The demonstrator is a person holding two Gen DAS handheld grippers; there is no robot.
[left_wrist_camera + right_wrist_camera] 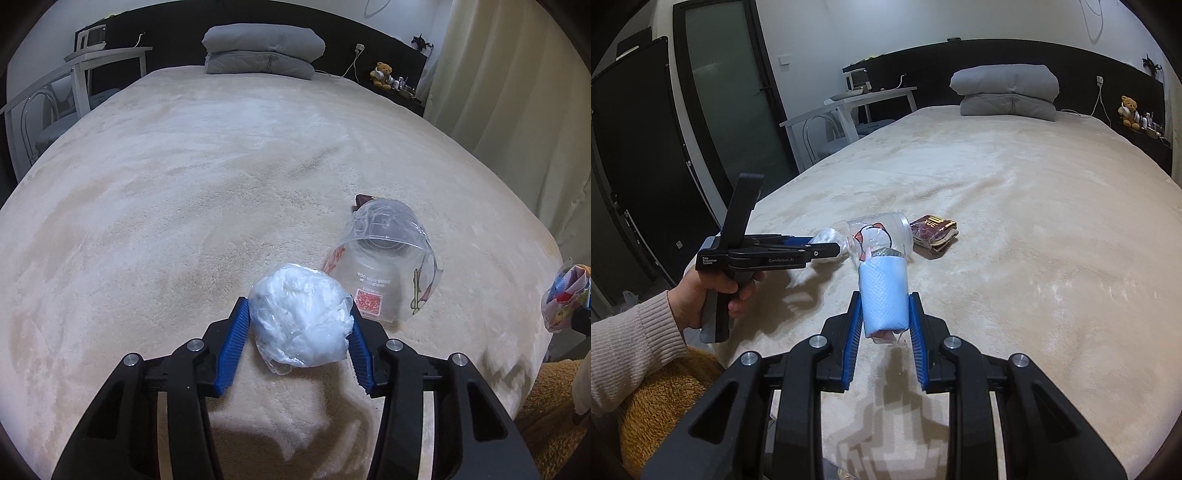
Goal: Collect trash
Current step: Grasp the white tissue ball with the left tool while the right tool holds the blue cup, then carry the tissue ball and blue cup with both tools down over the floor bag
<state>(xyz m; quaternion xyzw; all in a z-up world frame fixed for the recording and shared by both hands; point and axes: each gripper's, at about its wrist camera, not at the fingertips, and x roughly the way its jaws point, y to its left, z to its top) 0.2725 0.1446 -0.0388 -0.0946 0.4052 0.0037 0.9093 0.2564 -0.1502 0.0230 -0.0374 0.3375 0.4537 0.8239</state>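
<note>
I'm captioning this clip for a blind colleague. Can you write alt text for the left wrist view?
The left claw grips a crumpled white plastic wad on a beige bed cover. A clear plastic cup lies on its side just beyond, with folded grey bedding at the headboard.

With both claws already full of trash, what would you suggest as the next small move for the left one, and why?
Probably lift the left claw straight up off the bed. Its blue pads already press both sides of the white plastic wad, which sits right beside the clear plastic cup; rising first should avoid dragging the cup along. The right claw is shut on a light blue packet.
</note>
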